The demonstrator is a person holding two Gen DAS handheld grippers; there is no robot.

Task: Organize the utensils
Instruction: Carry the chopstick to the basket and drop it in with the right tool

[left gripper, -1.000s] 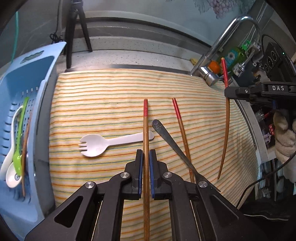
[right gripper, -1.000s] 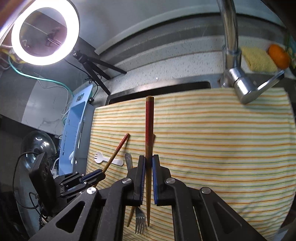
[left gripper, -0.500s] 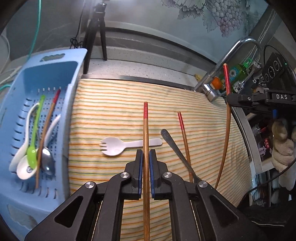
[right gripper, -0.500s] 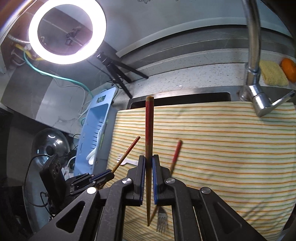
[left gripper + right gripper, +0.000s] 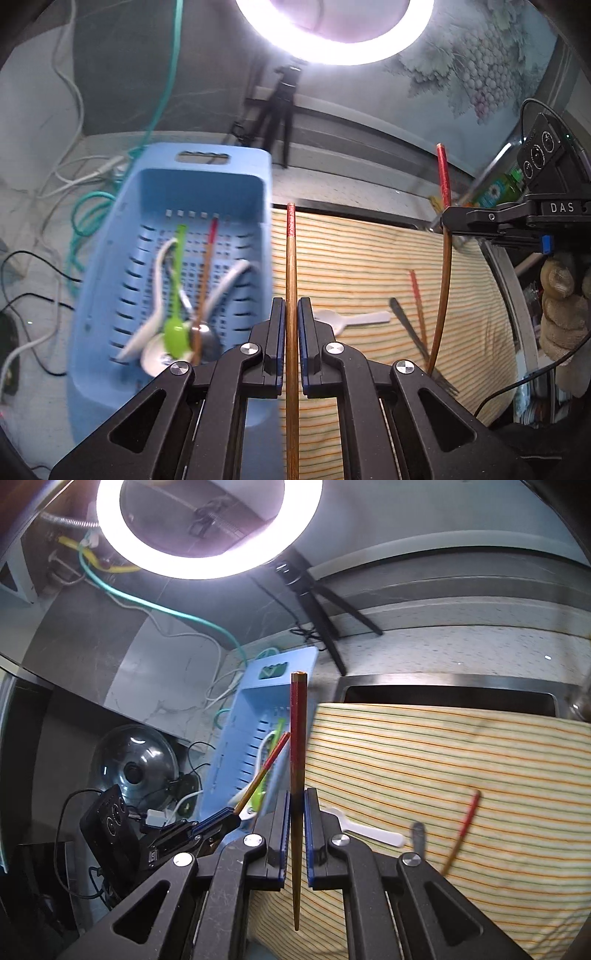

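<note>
left gripper (image 5: 291, 321) is pinching a red-tipped chopstick (image 5: 291, 280) between pressed-together jaws, holding it lengthwise with the red end pointing away, beside the blue basket (image 5: 110, 258). right gripper (image 5: 296, 812) is gripping a second chopstick (image 5: 296, 738) the same way, upright, above the striped cloth (image 5: 443, 757). basket is holding white spoons (image 5: 155, 317), a green spoon (image 5: 176, 328) and another chopstick; blurred, so the exact count is unclear. lying on the cloth: a white spork (image 5: 369, 832), a metal fork (image 5: 410, 328) and a third chopstick (image 5: 463, 827).
</note>
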